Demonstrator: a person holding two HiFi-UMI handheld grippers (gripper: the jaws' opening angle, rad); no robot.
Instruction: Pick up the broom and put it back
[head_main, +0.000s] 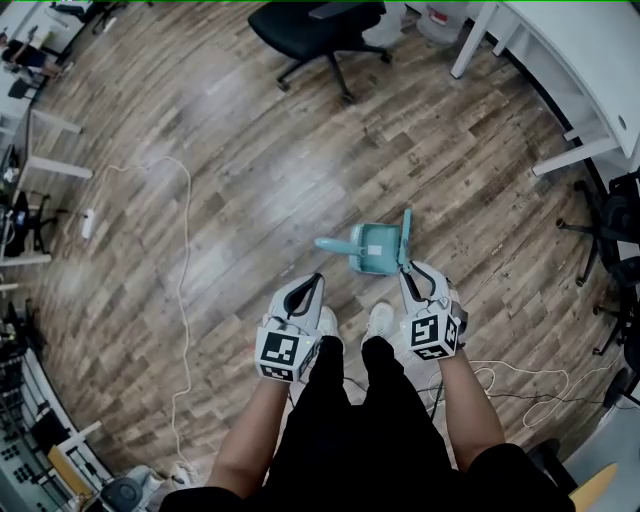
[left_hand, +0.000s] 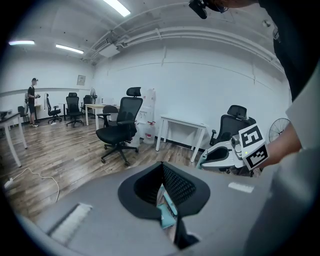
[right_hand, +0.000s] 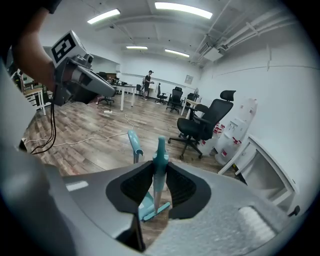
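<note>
A teal dustpan (head_main: 375, 248) lies on the wood floor just ahead of my feet, its handle pointing left. The broom (head_main: 406, 232), with a teal grip and a grey shaft, stands upright at the dustpan's right edge. My right gripper (head_main: 406, 268) is shut on it. In the right gripper view the broom (right_hand: 160, 157) runs up between the pads, its teal head low by the floor, with the dustpan handle (right_hand: 134, 142) just behind. My left gripper (head_main: 318, 280) hangs left of the dustpan, shut and holding nothing. A teal patch of the dustpan (left_hand: 166, 210) shows past its jaws.
A black office chair (head_main: 330, 30) stands at the far side and white desks (head_main: 570, 70) run along the right. A white cable (head_main: 185, 250) trails across the floor at left, and more cables (head_main: 520, 390) lie by my right foot. Another chair (head_main: 610, 230) sits at the right edge.
</note>
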